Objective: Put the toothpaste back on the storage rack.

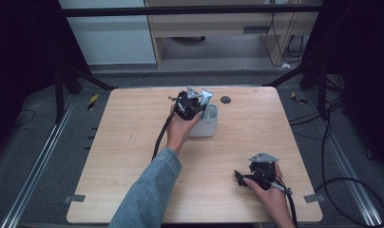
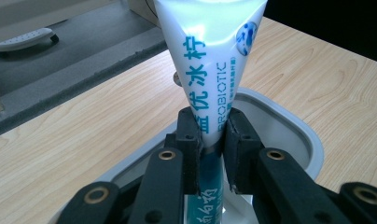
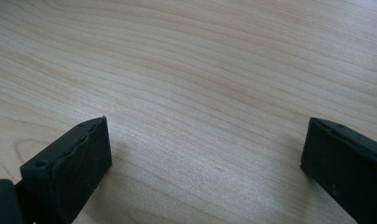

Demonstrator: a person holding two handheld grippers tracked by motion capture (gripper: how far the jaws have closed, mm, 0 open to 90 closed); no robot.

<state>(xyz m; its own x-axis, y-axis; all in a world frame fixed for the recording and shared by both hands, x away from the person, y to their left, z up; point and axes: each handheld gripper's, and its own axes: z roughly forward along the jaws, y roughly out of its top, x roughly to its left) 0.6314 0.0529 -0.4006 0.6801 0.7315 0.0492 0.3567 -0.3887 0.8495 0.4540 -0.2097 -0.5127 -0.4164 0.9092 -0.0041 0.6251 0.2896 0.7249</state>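
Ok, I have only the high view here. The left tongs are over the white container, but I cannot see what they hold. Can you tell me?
Observer: In the left gripper view, the left tongs are shut on a white tube with teal print, gripped at its narrow lower part.
Operator: Is the tube inside the container?
Observer: Its lower end goes down behind the jaws, over the opening of the white container; I cannot see whether it touches the bottom.
Operator: And the right tongs, do they hold something?
Observer: No. In the right gripper view, the right tongs are open wide, with bare wooden table between the jaws.
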